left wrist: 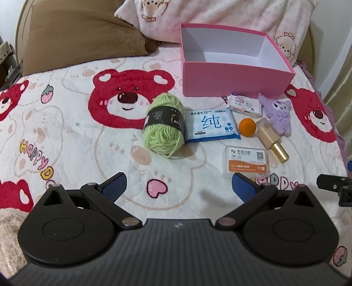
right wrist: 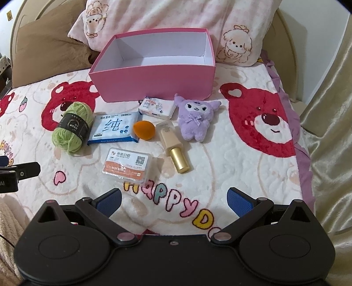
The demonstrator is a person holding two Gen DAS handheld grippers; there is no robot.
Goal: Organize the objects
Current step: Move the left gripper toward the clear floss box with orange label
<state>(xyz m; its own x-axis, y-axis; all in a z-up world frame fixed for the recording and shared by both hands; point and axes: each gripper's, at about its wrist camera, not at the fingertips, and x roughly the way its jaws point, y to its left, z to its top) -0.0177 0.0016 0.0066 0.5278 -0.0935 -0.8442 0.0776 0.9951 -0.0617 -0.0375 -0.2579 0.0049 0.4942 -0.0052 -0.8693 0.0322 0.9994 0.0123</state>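
Note:
An empty pink box (left wrist: 233,81) (right wrist: 154,84) stands open on the bed. In front of it lie a green yarn ball (left wrist: 164,125) (right wrist: 71,126), a blue wet-wipe pack (left wrist: 210,124) (right wrist: 114,127), a small white tissue pack (left wrist: 245,104) (right wrist: 157,107), an orange sponge (left wrist: 247,126) (right wrist: 144,129), a beige bottle with a gold cap (left wrist: 271,140) (right wrist: 173,146), a purple plush toy (left wrist: 277,115) (right wrist: 195,120) and a clear floss-pick case (left wrist: 247,161) (right wrist: 127,165). My left gripper (left wrist: 179,187) is open and empty, short of the yarn. My right gripper (right wrist: 175,199) is open and empty, short of the case.
The bed has a white blanket with red bears (right wrist: 266,123). A brown pillow (left wrist: 81,37) and a pink patterned pillow (right wrist: 167,15) lie behind the box. A curtain (right wrist: 330,110) hangs at the right. The other gripper shows at each view's edge (left wrist: 336,189) (right wrist: 15,176).

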